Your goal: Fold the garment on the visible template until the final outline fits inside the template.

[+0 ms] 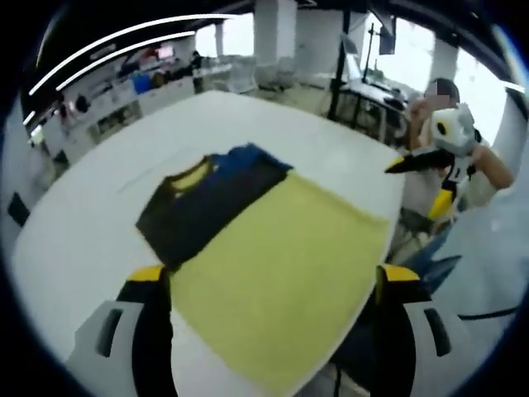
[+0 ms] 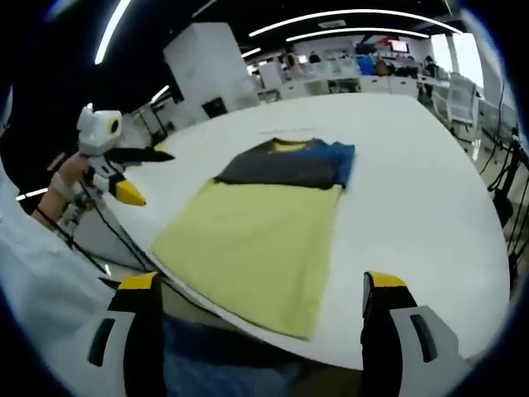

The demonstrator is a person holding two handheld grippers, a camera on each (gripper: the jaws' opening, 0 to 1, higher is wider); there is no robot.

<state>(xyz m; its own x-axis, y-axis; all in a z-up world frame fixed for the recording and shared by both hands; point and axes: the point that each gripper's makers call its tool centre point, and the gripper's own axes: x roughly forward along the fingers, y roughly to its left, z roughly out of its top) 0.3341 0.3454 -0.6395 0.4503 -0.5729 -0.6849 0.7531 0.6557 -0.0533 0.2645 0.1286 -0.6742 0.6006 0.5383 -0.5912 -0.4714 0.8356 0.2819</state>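
A large open workshop with white pillars, ceiling strip lights and cluttered benches along the far wall surrounds a broad white surface [image 1: 74, 223] with rounded corners, and the garment [image 1: 273, 265] lies flat on it near the edge closest to the person. It looks like a T-shirt with a pale yellow body, a dark charcoal band across the chest and shoulders, a yellow neckline and a blue sleeve or panel [image 2: 340, 161] at one side; it already seems folded into a long narrow rectangle, though whether the sleeves are tucked under is hard to tell at this sharpness. I cannot make out any marked template outline on the white top, so how well the shape fits it is uncertain. The left gripper [image 1: 269, 289] hovers over the yellow hem end with its fingers spread wide and nothing between them; in the right gripper view it appears held up at the left, clear of the cloth. The right gripper [image 2: 258, 298] likewise hangs above the near edge, fingers wide apart and empty, and in the left gripper view it is raised at the right, in the person's hand [image 1: 488, 165]. The cloth should handle as light, limp knit fabric: it will drape and crease, and slide a little on the smooth top. The sensible holds are the two hem corners, pinched through every layer, then carried together toward the collar to halve the length.
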